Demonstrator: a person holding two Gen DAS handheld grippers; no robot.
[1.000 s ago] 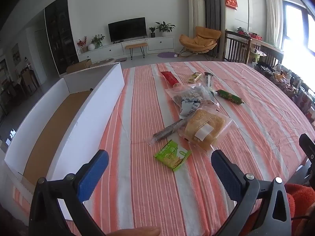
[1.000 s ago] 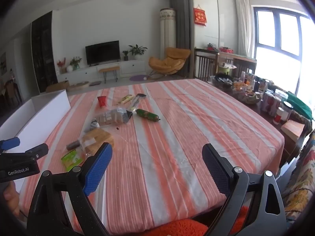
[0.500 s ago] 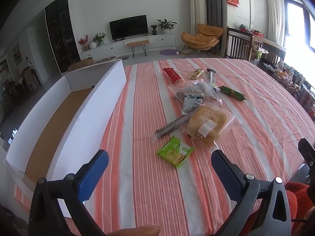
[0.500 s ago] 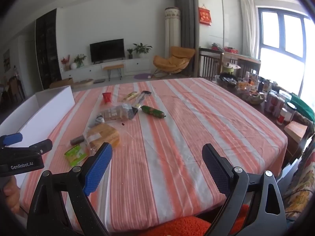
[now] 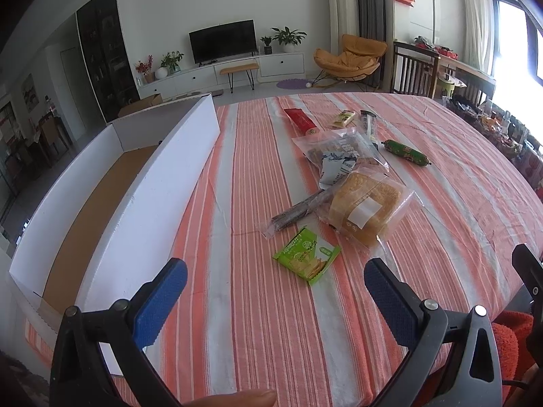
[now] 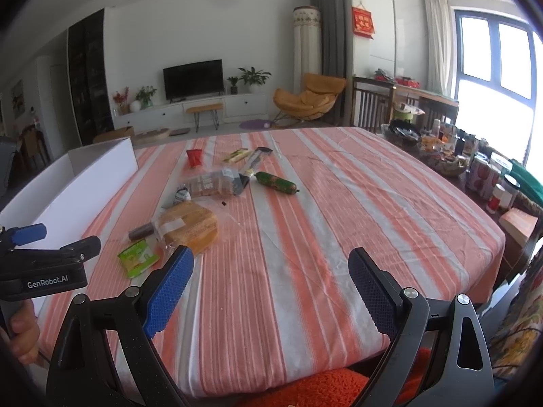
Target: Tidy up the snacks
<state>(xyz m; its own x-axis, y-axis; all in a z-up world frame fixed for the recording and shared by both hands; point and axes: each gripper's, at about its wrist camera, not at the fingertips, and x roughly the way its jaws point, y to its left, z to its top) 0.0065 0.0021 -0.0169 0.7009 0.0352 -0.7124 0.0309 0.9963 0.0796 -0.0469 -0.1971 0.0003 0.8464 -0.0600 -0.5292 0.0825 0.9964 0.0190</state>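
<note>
Snacks lie scattered on the striped tablecloth (image 5: 271,339): a green cracker packet (image 5: 307,259), a bagged bread loaf (image 5: 368,208), a dark snack stick (image 5: 298,210), a clear bag of biscuits (image 5: 339,149), a green sausage (image 5: 405,152) and a red packet (image 5: 302,120). My left gripper (image 5: 275,291) hovers open just short of the green packet. My right gripper (image 6: 271,278) is open over bare cloth, right of the bread loaf (image 6: 190,225) and green packet (image 6: 137,257). A long white box (image 5: 112,196) with a brown floor lies on the left.
Jars, cans and bowls crowd a side table (image 6: 475,173) at the right. A person's hand (image 6: 23,332) holds the left gripper's handle. Beyond the table stand a TV (image 6: 193,79) and an orange chair (image 6: 310,98).
Both grippers have moved slightly forward toward the snacks, which now sit a little larger and lower in view. Both stay open and nothing was picked up.
</note>
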